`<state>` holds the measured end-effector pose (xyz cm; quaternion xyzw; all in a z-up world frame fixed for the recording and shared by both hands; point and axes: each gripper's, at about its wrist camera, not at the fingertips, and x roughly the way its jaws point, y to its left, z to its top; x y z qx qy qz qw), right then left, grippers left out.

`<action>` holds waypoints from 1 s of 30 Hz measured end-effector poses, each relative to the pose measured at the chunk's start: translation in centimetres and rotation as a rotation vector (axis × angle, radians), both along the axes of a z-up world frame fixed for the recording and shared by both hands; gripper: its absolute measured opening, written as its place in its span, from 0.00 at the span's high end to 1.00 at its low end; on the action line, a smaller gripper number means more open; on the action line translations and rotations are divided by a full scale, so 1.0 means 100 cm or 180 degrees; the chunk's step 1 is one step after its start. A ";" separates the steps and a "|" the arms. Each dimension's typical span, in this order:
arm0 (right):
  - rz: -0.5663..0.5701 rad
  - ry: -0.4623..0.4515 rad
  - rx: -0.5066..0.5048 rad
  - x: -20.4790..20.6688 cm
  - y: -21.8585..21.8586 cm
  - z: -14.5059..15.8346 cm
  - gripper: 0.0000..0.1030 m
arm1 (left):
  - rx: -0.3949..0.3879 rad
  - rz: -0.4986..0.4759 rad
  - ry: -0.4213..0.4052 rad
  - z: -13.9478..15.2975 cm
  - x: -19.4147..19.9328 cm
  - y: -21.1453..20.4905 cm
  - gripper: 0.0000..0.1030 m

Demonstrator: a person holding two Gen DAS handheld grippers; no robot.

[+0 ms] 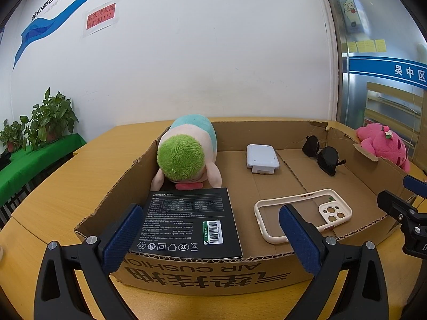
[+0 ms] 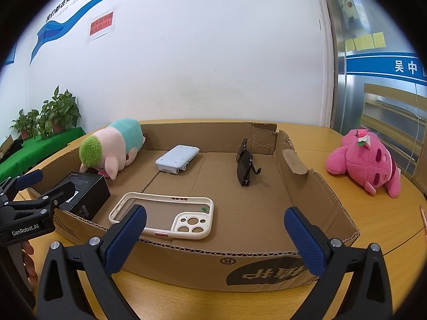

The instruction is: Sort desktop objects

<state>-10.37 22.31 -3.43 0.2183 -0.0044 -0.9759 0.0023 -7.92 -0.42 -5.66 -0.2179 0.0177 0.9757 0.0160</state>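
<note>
A shallow cardboard box [image 1: 208,272] [image 2: 315,186] lies on the wooden table. Inside it are a black UGREEN box [image 1: 190,224] [image 2: 85,192], a green-haired plush [image 1: 186,154] [image 2: 112,146], a white device [image 1: 263,157] [image 2: 177,158], black sunglasses [image 1: 324,157] [image 2: 245,166] and a cream phone case [image 1: 301,213] [image 2: 162,214]. A pink plush [image 2: 365,162] [image 1: 384,144] lies on the table right of the box. My left gripper [image 1: 210,234] [image 2: 40,184] is open and empty over the box's near wall, above the black box. My right gripper [image 2: 214,236] [image 1: 400,197] is open and empty at the near wall.
The table [image 2: 387,226] runs on to the right of the box, where a thin pencil-like thing [image 2: 423,216] lies at the edge. Potted plants [image 1: 48,122] stand on a green-covered bench at far left. A white wall stands behind the table.
</note>
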 end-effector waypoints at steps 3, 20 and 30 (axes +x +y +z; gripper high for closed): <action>0.0000 0.0000 -0.0001 0.000 0.000 0.000 0.00 | 0.0000 0.0000 0.0001 0.000 0.000 0.000 0.00; 0.0004 0.0003 0.0000 -0.001 0.000 -0.002 0.00 | -0.0003 0.0003 0.0002 -0.001 0.001 0.001 0.00; 0.0006 0.0003 -0.0003 0.000 -0.001 -0.002 0.00 | -0.0003 0.0004 0.0003 -0.001 0.001 0.001 0.00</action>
